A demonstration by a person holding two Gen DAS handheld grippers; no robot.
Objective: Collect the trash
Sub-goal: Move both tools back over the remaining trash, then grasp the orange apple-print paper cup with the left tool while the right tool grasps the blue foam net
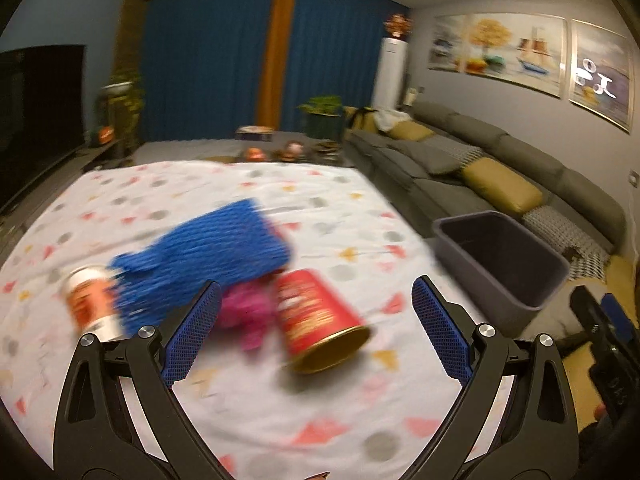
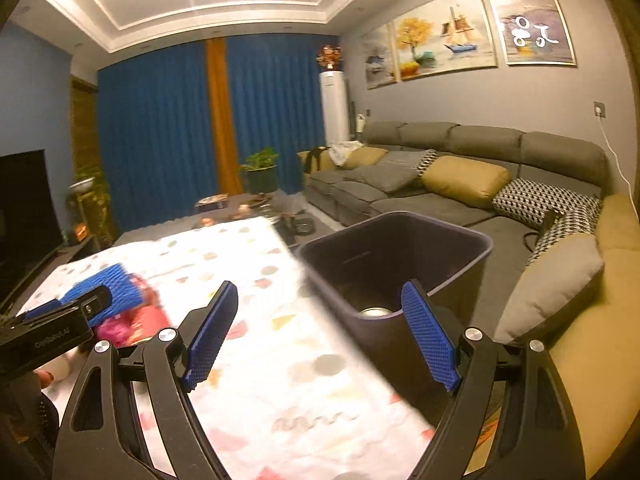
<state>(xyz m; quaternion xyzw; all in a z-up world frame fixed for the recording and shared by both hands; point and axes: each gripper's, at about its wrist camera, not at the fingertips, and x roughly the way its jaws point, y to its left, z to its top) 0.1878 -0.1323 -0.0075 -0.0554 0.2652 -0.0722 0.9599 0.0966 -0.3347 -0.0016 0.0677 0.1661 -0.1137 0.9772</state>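
Note:
On the patterned tablecloth lies blurred trash. A red can is on its side, beside a pink crumpled piece, a blue foam net and a white-and-orange can. My left gripper is open just short of the red can, holding nothing. A dark bin stands off the table's right edge. My right gripper is open and empty between the cloth and the bin, where a metal can lies on the bottom. The left gripper shows near the net.
A grey sofa with yellow and patterned cushions runs along the right wall behind the bin. A low table with small items stands beyond the cloth. A dark TV is at the left and a potted plant by the blue curtains.

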